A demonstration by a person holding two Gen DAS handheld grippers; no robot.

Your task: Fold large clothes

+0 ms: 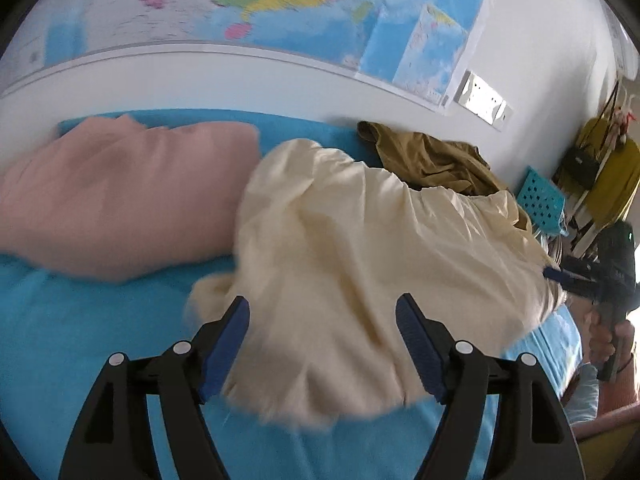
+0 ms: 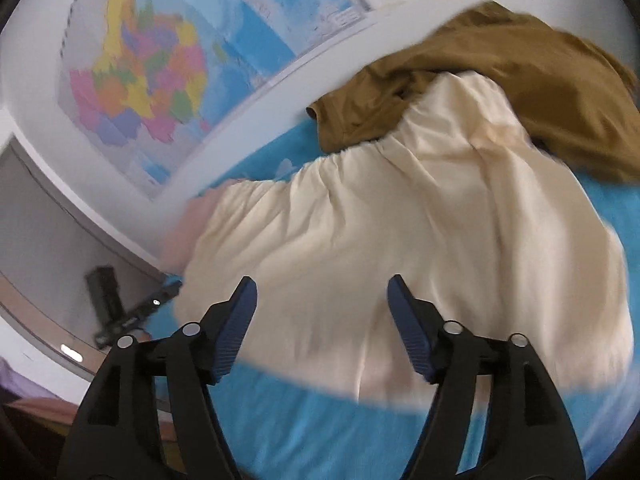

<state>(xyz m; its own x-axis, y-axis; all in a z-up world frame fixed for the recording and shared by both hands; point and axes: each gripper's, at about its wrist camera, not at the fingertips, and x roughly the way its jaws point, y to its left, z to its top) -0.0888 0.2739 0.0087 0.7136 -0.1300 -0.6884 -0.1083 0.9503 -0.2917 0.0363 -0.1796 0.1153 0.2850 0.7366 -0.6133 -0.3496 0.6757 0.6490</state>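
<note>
Nearest, the left tool (image 1: 322,308) is seen with its jaws spread wide over the near edge of the cream garment (image 1: 360,240); the cloth lies between and beneath the blue pads, but no pinch on it is shown, so the tool is judged released. Likewise, the right tool (image 2: 322,292) is held agape above the same cream garment (image 2: 400,220), its pads clear of the fabric. The garment is spread in a loose, rumpled heap on the blue bed (image 1: 80,340), roughly folded over itself, though the blur leaves its exact edges uncertain. Beside it a pink garment (image 1: 120,192) is laid flat, and behind it a brown garment (image 1: 432,160) is bunched against the wall, partly under the cream one. Farther back, a coloured map (image 1: 260,0) is pinned to the wall. A fold appears to have just been laid down; next, a fresh edge or corner would need to be gripped by both tools.
</note>
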